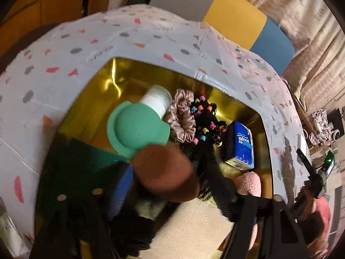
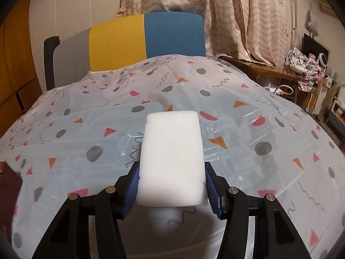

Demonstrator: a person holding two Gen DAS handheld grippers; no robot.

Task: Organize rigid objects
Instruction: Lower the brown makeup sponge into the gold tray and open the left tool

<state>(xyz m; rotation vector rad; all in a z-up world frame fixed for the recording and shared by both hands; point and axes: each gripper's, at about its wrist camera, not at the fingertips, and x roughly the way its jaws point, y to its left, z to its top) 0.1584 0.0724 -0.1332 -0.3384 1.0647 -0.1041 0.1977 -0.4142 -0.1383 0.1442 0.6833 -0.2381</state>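
In the left wrist view I look down into a gold-lined box. A blurred item with a green domed cap, a white body and a brown domed end lies between the fingers of my left gripper. The jaws stand wide and the pads do not visibly press on it. In the right wrist view my right gripper is shut on a white foam block, held upright above the patterned tablecloth.
The box also holds a pink scrunchie, black hair ties with coloured beads, a blue tissue pack, a pink fluffy item and beige cloth. A grey, yellow and blue chair back stands behind the table. A dark box sits at the left edge.
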